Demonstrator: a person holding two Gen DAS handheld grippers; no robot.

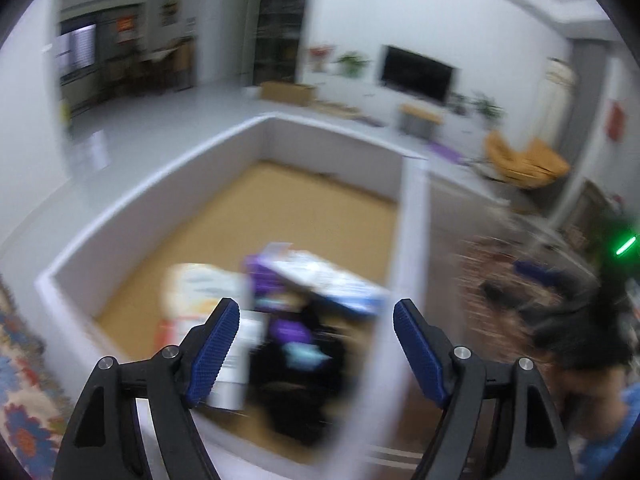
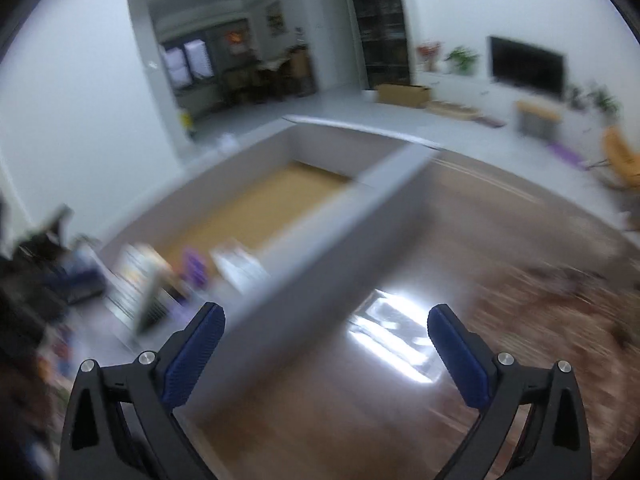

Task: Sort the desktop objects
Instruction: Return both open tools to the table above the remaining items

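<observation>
Left gripper [image 1: 316,344] spread wide and empty above blurred boxes [image 1: 320,280] lying at the near end of a white-walled bin [image 1: 160,184], right gripper [image 2: 326,350] likewise spread, nothing held, over brown tabletop [image 2: 480,240] beside the bin.

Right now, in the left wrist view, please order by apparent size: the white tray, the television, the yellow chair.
1. white tray, clearly largest, though also nearest.
2. television and yellow chair look similar; blur prevents ranking them.
</observation>
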